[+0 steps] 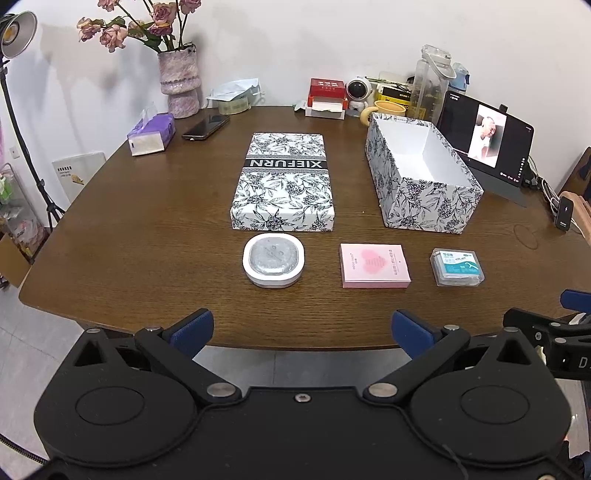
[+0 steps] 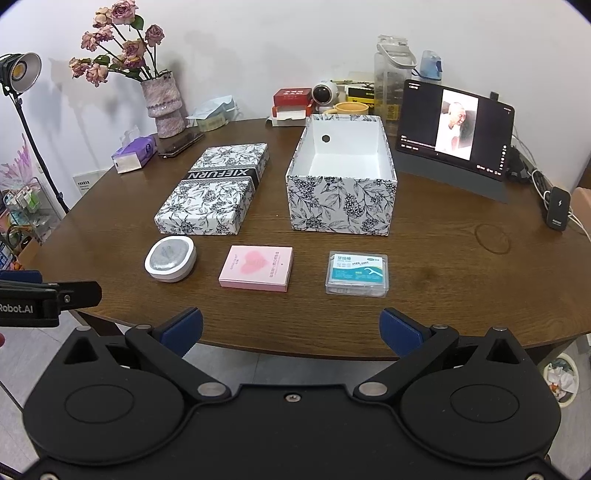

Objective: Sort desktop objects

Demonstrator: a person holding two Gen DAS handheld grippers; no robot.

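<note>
Three small items lie in a row near the table's front edge: a white rounded case point(image 1: 273, 260) point(image 2: 170, 263), a pink card box point(image 1: 374, 265) point(image 2: 257, 268) and a clear floss-pick box point(image 1: 457, 267) point(image 2: 357, 273). Behind them stand an open floral box point(image 1: 421, 173) point(image 2: 341, 201), empty inside, and its floral lid point(image 1: 283, 183) point(image 2: 214, 188) lying flat to its left. My left gripper point(image 1: 302, 332) hangs open in front of the table edge, holding nothing. My right gripper point(image 2: 291, 330) is open too, just short of the edge, level with the pink box and floss box.
A tablet point(image 2: 456, 129) showing video leans at the back right, with cables and a charger point(image 2: 557, 208) beside it. A vase of flowers point(image 1: 179, 83), tissue pack point(image 1: 151, 134), phone point(image 1: 205, 126), red box, mug and bottles line the back. A lamp stand point(image 1: 18, 35) is at the left.
</note>
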